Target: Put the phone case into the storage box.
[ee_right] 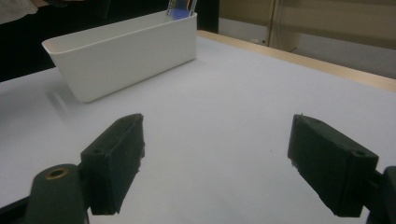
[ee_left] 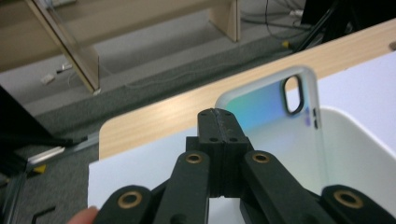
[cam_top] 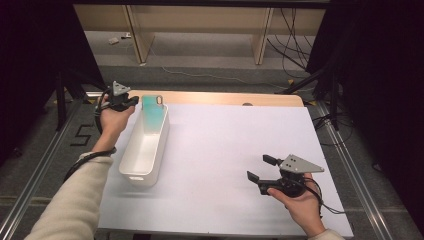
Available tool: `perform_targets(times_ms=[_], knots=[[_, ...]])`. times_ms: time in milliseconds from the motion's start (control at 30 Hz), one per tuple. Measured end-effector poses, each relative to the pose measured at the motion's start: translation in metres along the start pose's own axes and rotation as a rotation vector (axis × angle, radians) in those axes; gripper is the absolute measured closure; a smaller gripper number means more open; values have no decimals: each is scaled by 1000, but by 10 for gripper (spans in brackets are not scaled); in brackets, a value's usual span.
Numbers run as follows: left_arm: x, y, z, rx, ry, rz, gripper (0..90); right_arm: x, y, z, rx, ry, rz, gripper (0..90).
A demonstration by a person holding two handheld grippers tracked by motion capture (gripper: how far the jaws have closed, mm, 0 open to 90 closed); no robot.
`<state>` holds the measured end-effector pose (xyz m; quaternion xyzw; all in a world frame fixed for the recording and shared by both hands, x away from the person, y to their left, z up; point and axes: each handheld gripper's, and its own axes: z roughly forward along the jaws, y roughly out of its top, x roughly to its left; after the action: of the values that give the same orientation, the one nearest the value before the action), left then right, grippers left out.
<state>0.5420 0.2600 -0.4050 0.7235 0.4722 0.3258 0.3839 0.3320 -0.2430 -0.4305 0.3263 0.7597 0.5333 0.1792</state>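
White bin (cam_top: 145, 150), iridescent teal phone case (cam_top: 152, 112) (clear-edged), black fingers (ee_right: 114, 158)

Black "5" marked on floor (cam_top: 82, 134) left of table; no other readable text.

A translucent teal phone case (cam_top: 152, 114) leans upright inside the white bin (cam_top: 145, 150).

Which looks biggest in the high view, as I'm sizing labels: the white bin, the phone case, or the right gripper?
1. White bin, clearly largest.
2. Right gripper and phone case: they look alike, and the gripper is nearer the camera, so unranked.
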Motion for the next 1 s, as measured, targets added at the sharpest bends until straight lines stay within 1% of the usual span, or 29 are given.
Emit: perform_targets(times_ms=[33,67,100,133,167,200,233,267,300,333,367,400,467,500,533,567,600,633,667,700,767,800,833,867,900,933,967,1000], knots=[[0,0,1,10,5,1,898,-1,0,1,-12,-4,-17,199],[0,0,2,18,6,1,898,-1,0,1,-11,-5,-17,199],[-1,1,4,23,9,-1,898,0,0,0,0,3,2,199],[-1,1,5,31,14,0,898,0,0,0,-4,-1,-10,199],[-2,1,6,38,14,1,898,0,0,0,-2,-1,-8,199],[-1,1,7,53,18,11,899,0,0,0,-3,-2,-7,199],[-1,2,8,55,21,25,898,0,-1,2,-26,5,1,199],[-1,2,9,60,22,29,898,0,-1,2,-26,5,3,199],[-2,2,11,49,18,18,898,0,-1,1,-19,7,7,199],[-2,2,11,51,18,19,898,0,-1,1,-15,4,9,199],[-1,3,11,77,20,49,898,0,0,0,-6,-5,5,199],[-3,2,12,67,20,37,898,0,0,0,-7,-4,3,199],[-2,3,13,92,19,58,898,0,0,0,-8,-5,5,199],[-3,3,15,83,16,47,898,-1,0,0,-5,-6,2,199],[-3,3,15,83,14,47,898,-1,0,-1,-2,-6,5,199],[-3,3,15,91,12,59,898,-1,0,-2,20,-8,0,199],[-3,3,15,90,17,64,898,0,-1,1,-12,6,10,199],[-4,3,16,81,16,58,898,-1,0,-2,21,-8,1,199],[-6,3,17,69,15,51,898,-1,0,-1,-2,-9,5,199],[-6,3,17,71,16,54,898,-2,-1,1,-20,-8,-11,199],[-6,4,17,82,12,73,897,-2,-1,1,-21,-13,-19,199],[-6,4,17,81,12,74,896,-2,-1,0,-18,-11,-10,199],[-6,3,16,79,20,75,894,-2,-1,1,-27,-4,-12,199],[-6,3,15,72,26,70,890,-3,-1,1,-33,-14,-24,199],[-6,3,14,69,19,60,884,-3,-1,0,-19,-18,-23,199],[-5,2,13,63,22,58,876,-2,-1,0,-18,-3,2,199],[-5,2,11,45,19,47,866,-1,-1,0,-15,2,8,199],[-4,2,8,45,20,53,848,-2,-1,0,-21,-6,-6,199]])
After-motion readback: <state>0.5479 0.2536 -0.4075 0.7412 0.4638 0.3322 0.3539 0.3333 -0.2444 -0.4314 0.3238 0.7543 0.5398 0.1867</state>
